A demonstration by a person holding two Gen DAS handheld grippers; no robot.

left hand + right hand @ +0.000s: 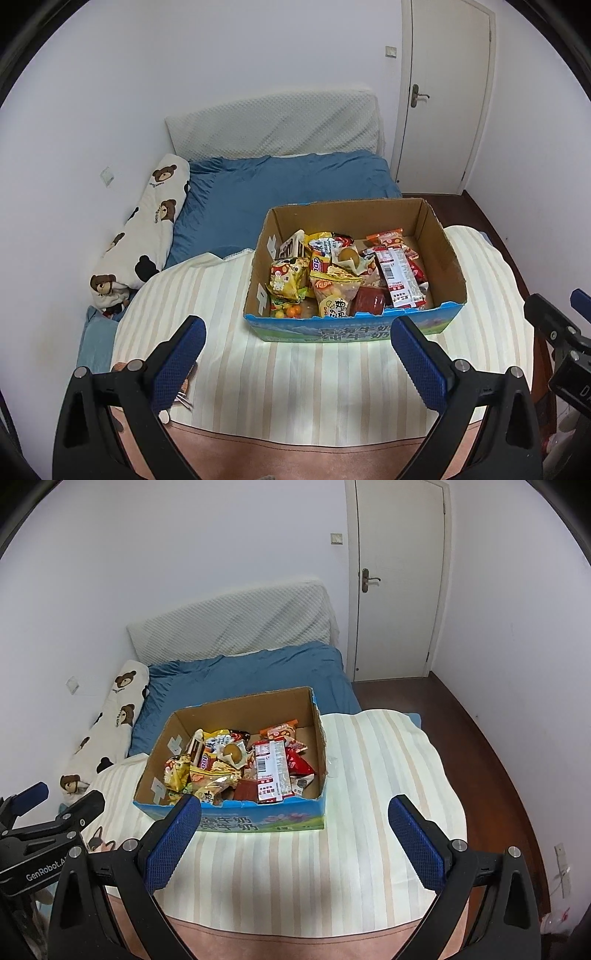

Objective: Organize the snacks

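both claws point(297, 341) point(293, 819) agape, hovering before snack box point(448, 258)

Readable print on the box, one tool and a snack

The cardboard box point(354, 332) carries large Chinese characters on its blue front, ending in 牛奶 and 纯牛奶. The left tool point(37, 823), seen from the right wrist, reads "GenRobot.A…". A yellow snack packet point(334, 304) shows 鸡; the red packet's point(400, 280) barcode digits are too small to read.
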